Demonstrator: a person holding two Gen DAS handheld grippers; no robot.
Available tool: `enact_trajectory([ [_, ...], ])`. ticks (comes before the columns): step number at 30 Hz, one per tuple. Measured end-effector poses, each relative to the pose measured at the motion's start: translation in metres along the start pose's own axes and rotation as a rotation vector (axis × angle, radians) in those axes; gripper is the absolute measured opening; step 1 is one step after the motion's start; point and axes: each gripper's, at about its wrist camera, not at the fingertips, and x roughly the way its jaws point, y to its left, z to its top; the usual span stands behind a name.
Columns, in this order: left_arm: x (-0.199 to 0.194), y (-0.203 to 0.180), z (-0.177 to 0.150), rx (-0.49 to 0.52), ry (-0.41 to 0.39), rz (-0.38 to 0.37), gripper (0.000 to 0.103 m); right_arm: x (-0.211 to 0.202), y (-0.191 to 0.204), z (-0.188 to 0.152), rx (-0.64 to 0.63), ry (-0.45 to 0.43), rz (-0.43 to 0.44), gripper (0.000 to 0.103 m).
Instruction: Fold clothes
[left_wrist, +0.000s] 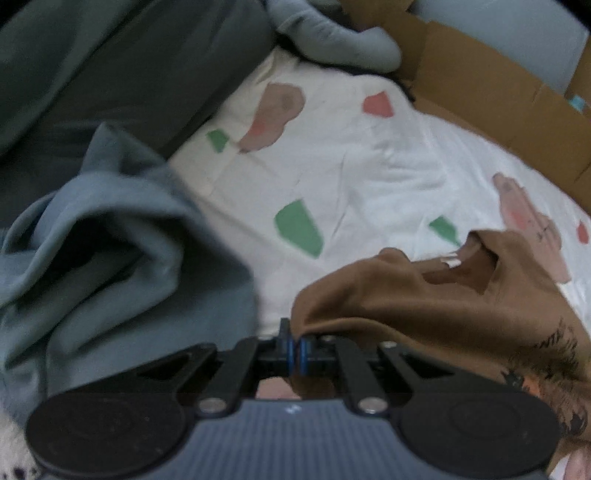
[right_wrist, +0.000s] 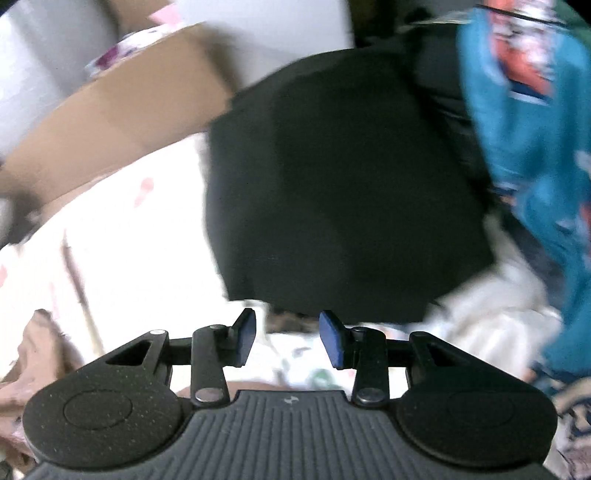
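Observation:
My left gripper (left_wrist: 295, 352) is shut on the edge of a brown garment (left_wrist: 424, 302) with a dark print, which drapes to the right over a white sheet (left_wrist: 351, 166) with green and pink shapes. A grey-blue garment (left_wrist: 110, 258) lies crumpled at the left. My right gripper (right_wrist: 287, 338) is open and empty, just in front of a flat black garment (right_wrist: 343, 184) lying on the white sheet (right_wrist: 129, 240). A corner of the brown garment (right_wrist: 40, 354) shows at the lower left of the right wrist view.
A cardboard box (left_wrist: 498, 96) lies along the sheet's far right edge; it also shows in the right wrist view (right_wrist: 122, 110). Dark green fabric (left_wrist: 110, 74) fills the upper left. A teal patterned garment (right_wrist: 535, 147) hangs at the right. Cream fabric (right_wrist: 491, 314) lies beside the black garment.

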Motion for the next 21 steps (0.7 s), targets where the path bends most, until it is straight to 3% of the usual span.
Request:
enact_trajectory([
  [8,0.009,0.011,-0.031,-0.035,0.033,0.006,0.004,0.037,0.061,0.020,-0.138,0.022,0.120,0.045],
  [21,0.020,0.013,-0.046,-0.068,0.048,-0.032,0.004,0.103,0.192,0.019,-0.412,0.120,0.357,0.045],
])
